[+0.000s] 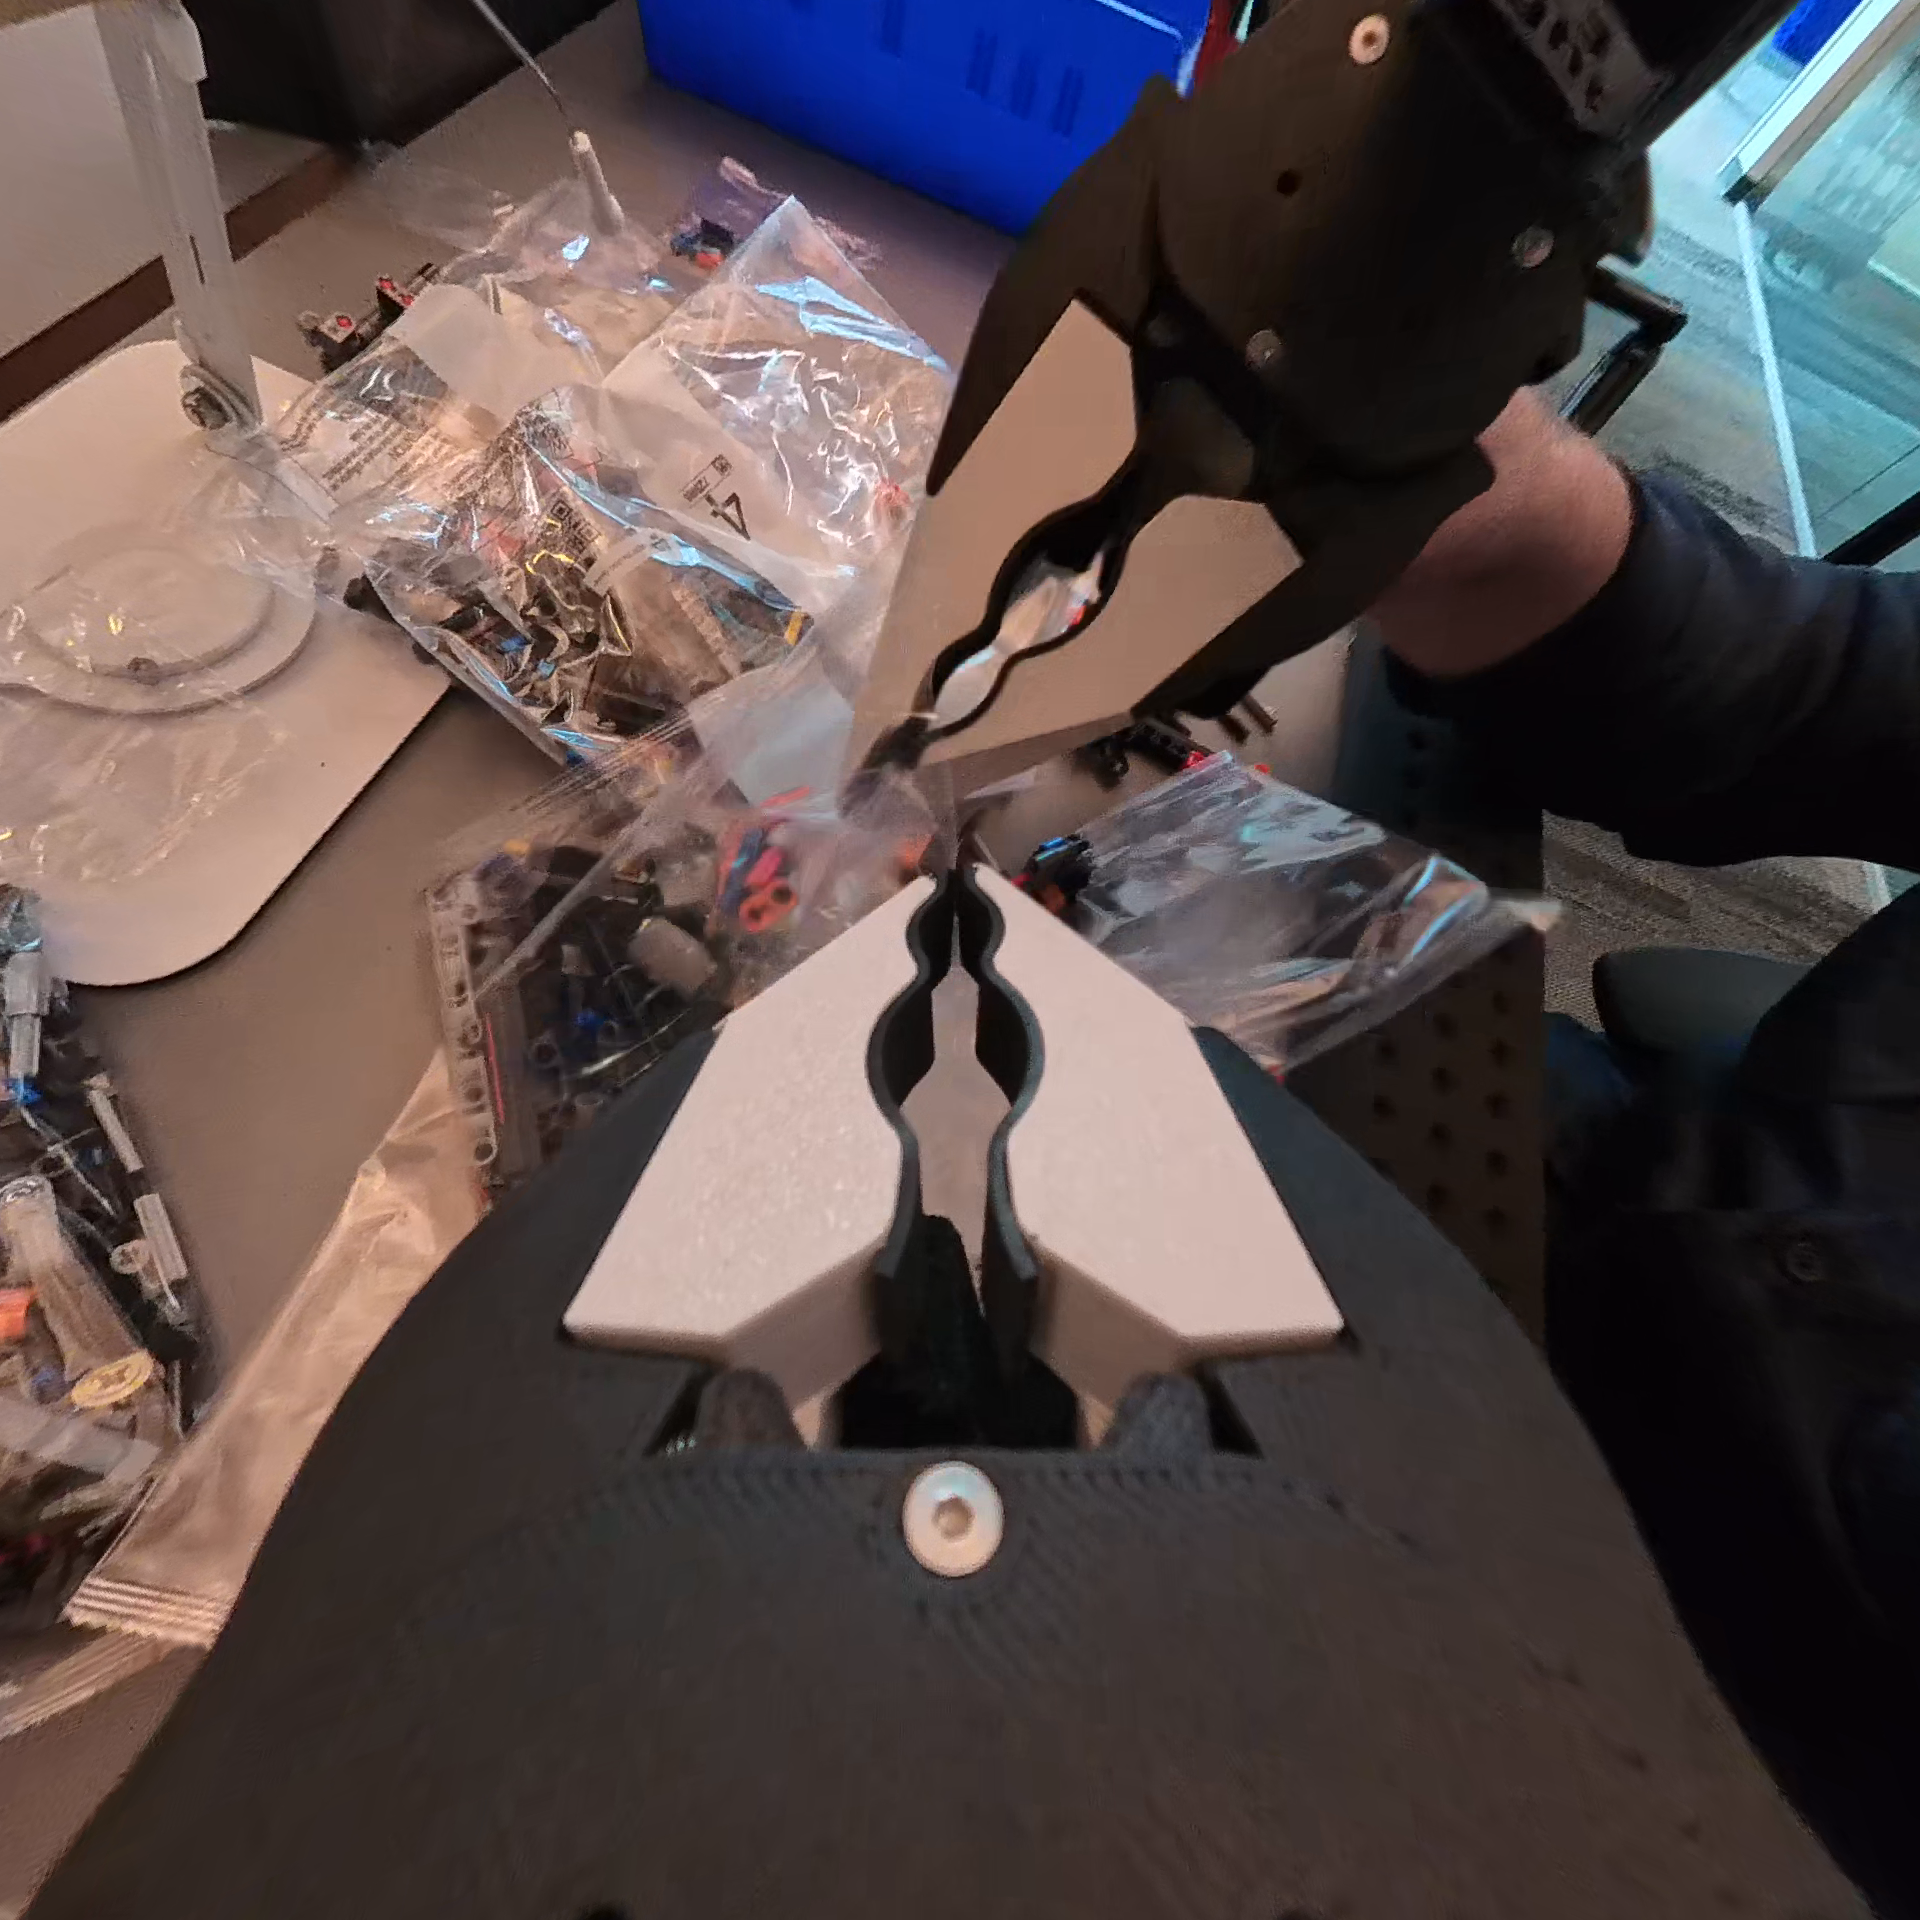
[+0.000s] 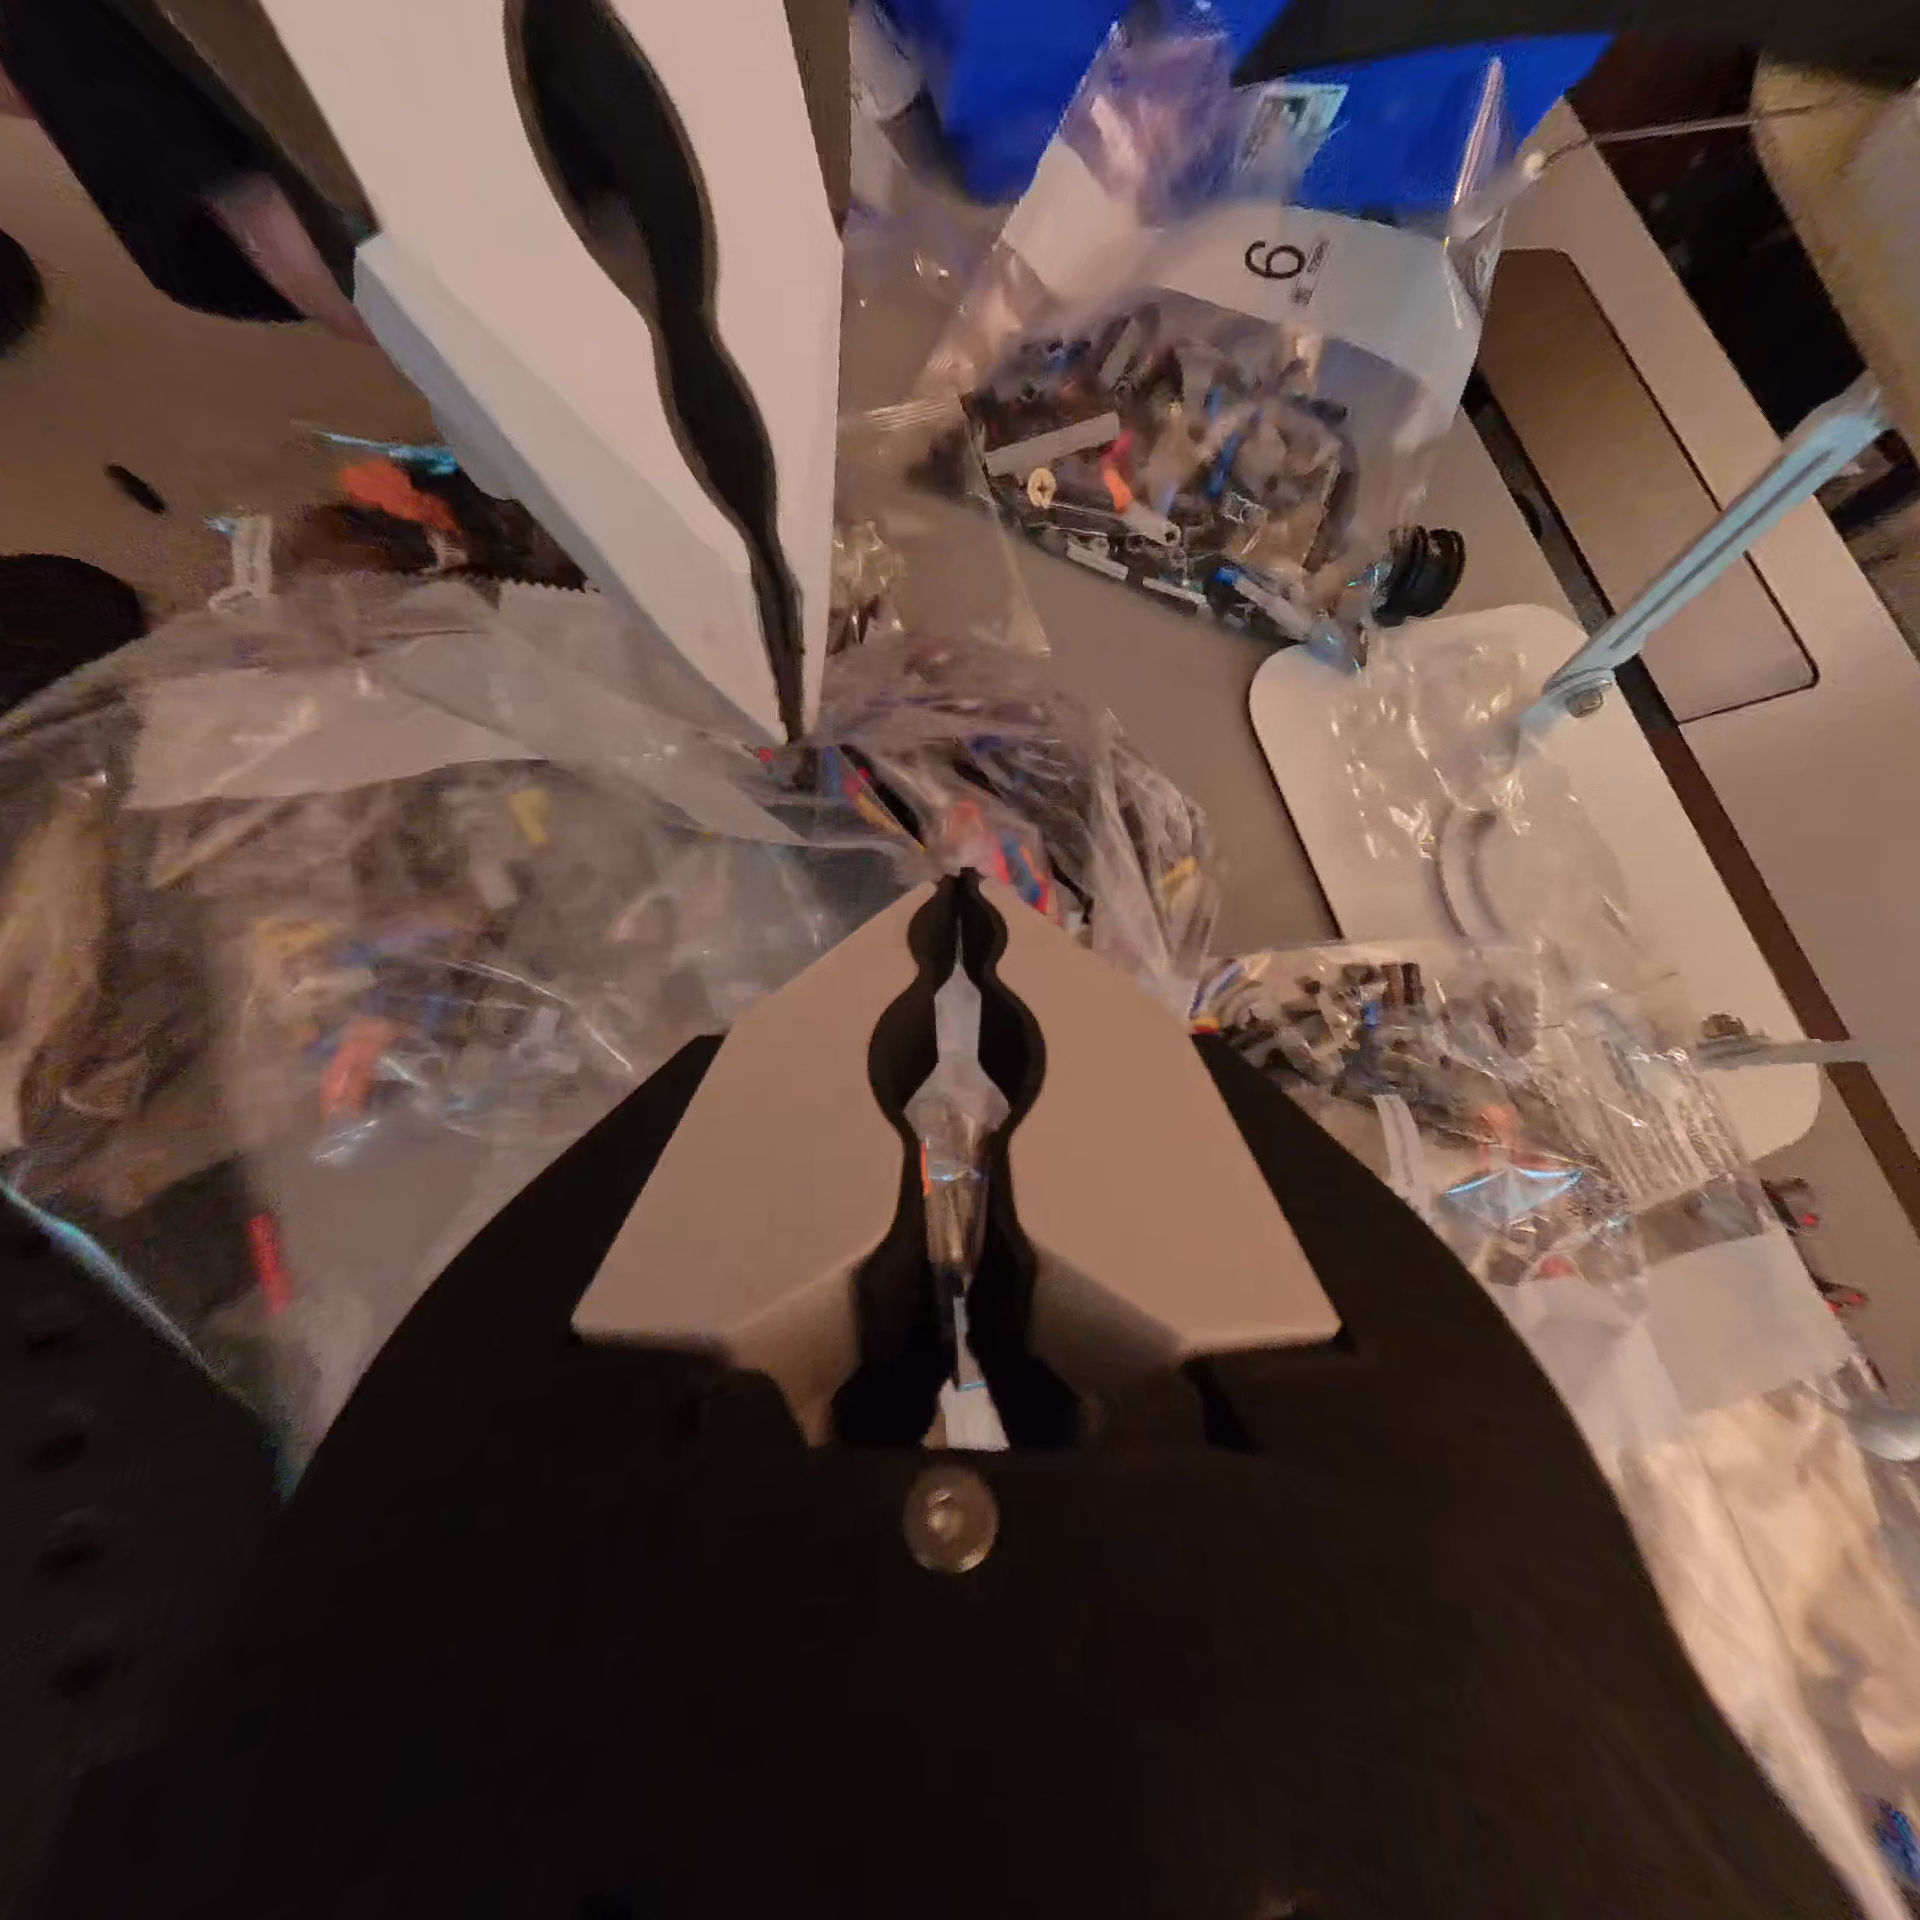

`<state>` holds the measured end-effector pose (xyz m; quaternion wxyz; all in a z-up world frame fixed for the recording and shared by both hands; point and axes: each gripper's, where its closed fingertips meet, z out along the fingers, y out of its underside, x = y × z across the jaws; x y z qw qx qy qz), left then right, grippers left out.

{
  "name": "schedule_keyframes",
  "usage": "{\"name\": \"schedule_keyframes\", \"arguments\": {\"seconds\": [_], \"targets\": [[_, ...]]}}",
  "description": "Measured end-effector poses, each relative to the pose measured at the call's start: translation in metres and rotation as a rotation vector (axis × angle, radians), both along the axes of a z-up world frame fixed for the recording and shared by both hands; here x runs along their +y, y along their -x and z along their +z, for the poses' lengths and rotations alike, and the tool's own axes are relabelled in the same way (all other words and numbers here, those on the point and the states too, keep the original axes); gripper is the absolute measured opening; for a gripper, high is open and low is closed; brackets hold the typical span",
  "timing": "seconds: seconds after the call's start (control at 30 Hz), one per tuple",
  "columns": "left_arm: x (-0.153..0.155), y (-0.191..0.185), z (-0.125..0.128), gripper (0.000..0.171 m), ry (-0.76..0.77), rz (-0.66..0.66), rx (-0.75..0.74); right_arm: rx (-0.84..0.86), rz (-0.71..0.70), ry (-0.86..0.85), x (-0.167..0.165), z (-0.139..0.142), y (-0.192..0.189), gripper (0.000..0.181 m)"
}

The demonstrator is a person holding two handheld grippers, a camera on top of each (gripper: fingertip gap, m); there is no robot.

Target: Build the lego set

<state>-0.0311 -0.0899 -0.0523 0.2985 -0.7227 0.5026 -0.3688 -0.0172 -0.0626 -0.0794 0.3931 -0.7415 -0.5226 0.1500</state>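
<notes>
A clear plastic bag of lego parts [image 1: 665, 935] lies at the centre of the grey table [image 1: 301, 1049], its upper film drawn taut between two tools. The left gripper [image 1: 958, 881] is closed, its tips pinching the film at the bag's near edge. The right gripper [image 1: 902, 740] comes in from the far right, clamped on the same film; in its own view, plastic fills the gap between its fingers [image 2: 1091, 1122]. Other parts bags [image 1: 582, 540] lie farther left. A white stand base [image 1: 156, 665] sits at far left, a blue bin [image 1: 914, 94] beyond.
</notes>
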Motion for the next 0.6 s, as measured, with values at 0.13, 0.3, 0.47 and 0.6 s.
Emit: {"name": "schedule_keyframes", "arguments": {"seconds": [0.13,0.3,0.47,0.6], "targets": [[0.005,0.005,0.010,0.000,0.016,0.019,-0.052,0.115,0.041,-0.095,-0.003,0.035,-0.006,0.020],[0.010,0.011,0.025,0.000,0.015,0.018,-0.097,0.239,0.071,-0.120,-0.003,0.059,-0.030,0.064],[-0.002,0.010,0.036,0.000,0.059,-0.062,-0.142,0.200,0.115,-0.002,0.007,0.023,-0.021,0.084],[-0.002,0.010,0.037,0.000,0.060,-0.071,-0.145,0.205,0.195,0.057,-0.002,0.013,0.001,0.002]]}}
